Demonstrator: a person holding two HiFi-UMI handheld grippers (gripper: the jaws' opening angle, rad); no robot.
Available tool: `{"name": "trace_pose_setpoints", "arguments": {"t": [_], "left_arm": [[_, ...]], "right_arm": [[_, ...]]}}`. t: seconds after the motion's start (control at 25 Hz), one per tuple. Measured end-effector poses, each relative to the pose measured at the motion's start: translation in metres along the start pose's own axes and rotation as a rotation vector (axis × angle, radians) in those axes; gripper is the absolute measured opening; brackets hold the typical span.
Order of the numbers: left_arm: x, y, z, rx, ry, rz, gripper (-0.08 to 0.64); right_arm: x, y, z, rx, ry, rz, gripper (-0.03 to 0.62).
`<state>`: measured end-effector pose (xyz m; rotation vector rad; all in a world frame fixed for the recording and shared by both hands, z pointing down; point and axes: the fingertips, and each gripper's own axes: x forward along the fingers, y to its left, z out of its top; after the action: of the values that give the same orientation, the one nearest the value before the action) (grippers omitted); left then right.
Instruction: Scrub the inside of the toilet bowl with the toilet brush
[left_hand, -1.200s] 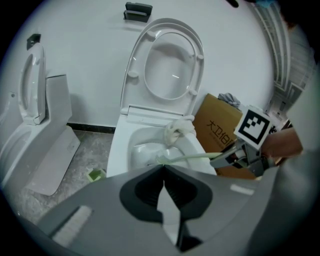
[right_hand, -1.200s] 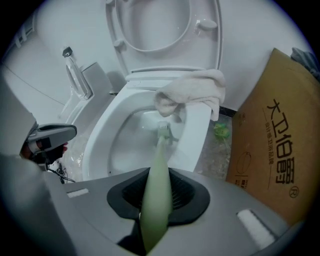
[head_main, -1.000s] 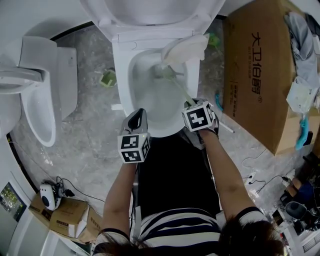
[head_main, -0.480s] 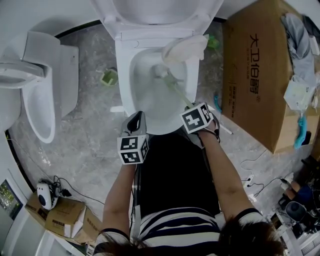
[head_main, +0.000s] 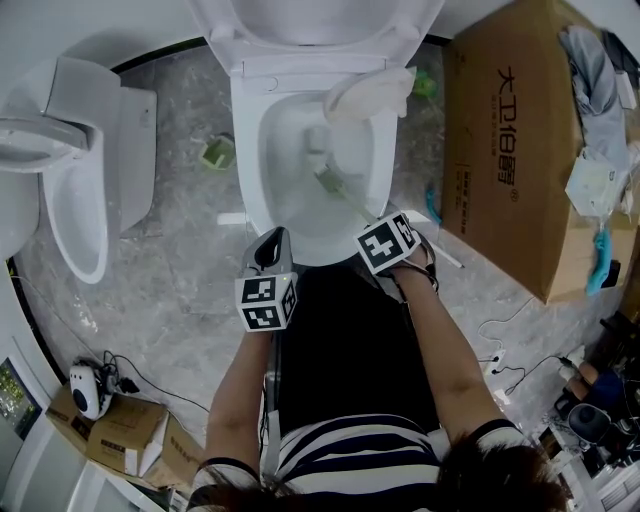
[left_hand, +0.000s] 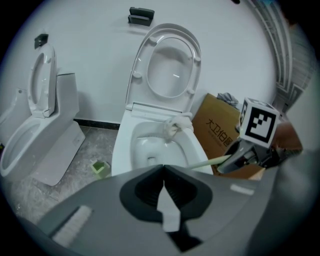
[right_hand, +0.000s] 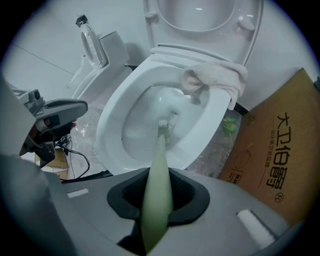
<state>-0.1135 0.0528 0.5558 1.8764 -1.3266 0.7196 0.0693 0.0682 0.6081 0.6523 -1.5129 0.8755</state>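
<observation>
The white toilet bowl (head_main: 250, 150) stands open with its seat and lid raised. My right gripper (head_main: 378, 232) is shut on the pale green handle of the toilet brush (head_main: 345, 195), whose bristle head (head_main: 322, 172) is down inside the bowl. In the right gripper view the handle (right_hand: 157, 185) runs out between the jaws of the right gripper (right_hand: 157, 200) to the brush head (right_hand: 163, 127) against the inner wall of the bowl (right_hand: 112, 125). My left gripper (head_main: 270, 240) hovers shut and empty at the bowl's front left edge, its jaws (left_hand: 164, 185) closed together.
A white cloth (head_main: 368, 92) is draped over the bowl's back right rim. A second toilet (head_main: 70, 190) stands at the left, and a large cardboard box (head_main: 510, 140) at the right. A small green holder (head_main: 217, 152) sits on the floor. Cables and small boxes (head_main: 130, 430) lie at lower left.
The brush head has slid from the back of the bowl toward its middle. My right gripper pulled slightly back toward the person. The left gripper barely moved.
</observation>
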Motion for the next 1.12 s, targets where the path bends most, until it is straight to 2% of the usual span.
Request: {"name": "trace_pose_setpoints", "arguments": {"t": [0.2,0.44,0.76,1.12], "left_arm": [[-0.002,0.003,-0.003,-0.01,0.002,0.004,0.0],[-0.005,0.013,-0.004,-0.02,0.005,0.016,0.0],[-0.003,0.02,-0.004,-0.037,0.006,0.019,0.0],[0.004,0.028,0.008,-0.05,-0.006,0.021,0.0]], "right_arm": [[0.003,0.019,-0.006,0.004,0.018,0.068,0.075],[0.002,0.04,0.004,0.036,-0.022,0.149,0.075],[0.001,0.046,0.033,0.054,-0.07,0.192,0.076],[0.006,0.039,0.061,0.077,-0.136,0.178,0.077]]}}
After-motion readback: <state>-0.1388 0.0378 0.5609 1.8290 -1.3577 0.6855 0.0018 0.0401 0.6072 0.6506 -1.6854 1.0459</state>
